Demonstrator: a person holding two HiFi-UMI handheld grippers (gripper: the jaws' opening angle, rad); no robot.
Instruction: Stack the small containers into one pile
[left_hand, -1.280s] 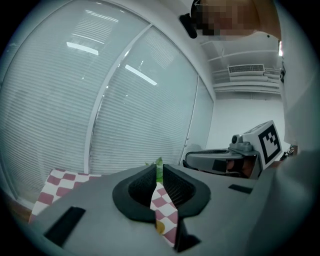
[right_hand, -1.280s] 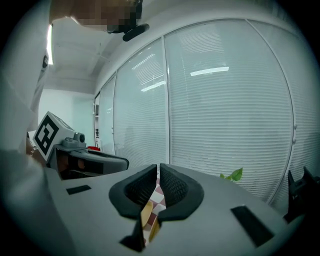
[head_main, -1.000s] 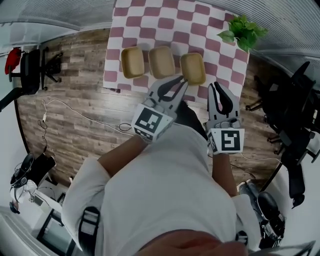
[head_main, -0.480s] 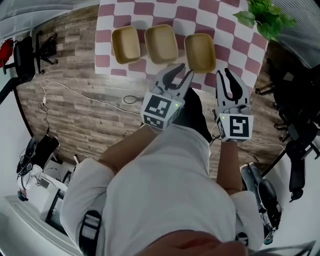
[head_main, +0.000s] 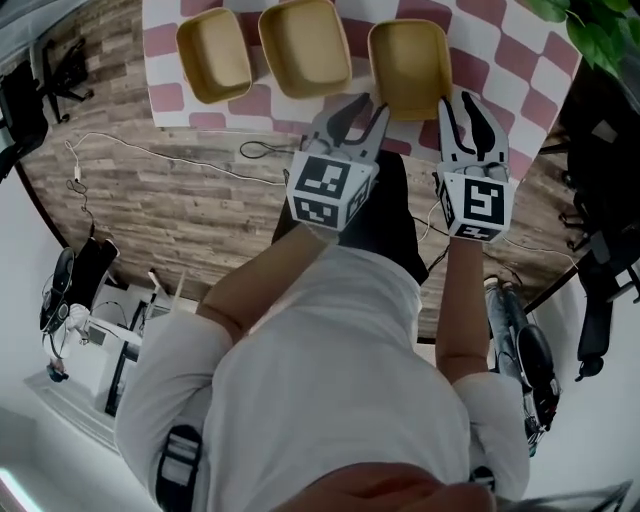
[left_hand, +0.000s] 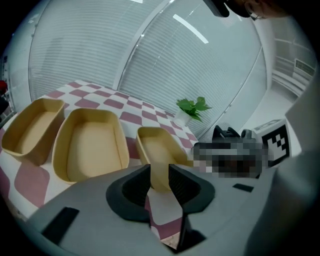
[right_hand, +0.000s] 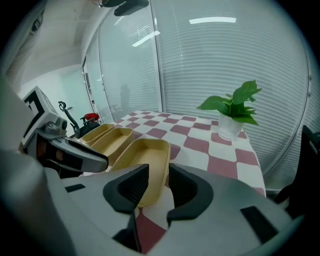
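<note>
Just beyond left gripper (head_main: 360, 106), right gripper (head_main: 462, 98), three containers (head_main: 305, 45) in a row, unstacked

The person wears a plain white short-sleeved shirt (head_main: 300, 380). The left gripper (head_main: 357, 102) and the right gripper (head_main: 459, 98) share one build: a smooth pale grey plastic shell that narrows into two curved, black-lined fingers. Behind the jaws of each sits a white cube (head_main: 330, 188) printed with black square markers. The inner faces of the jaws carry black ribbed pads (left_hand: 140, 184).
</note>
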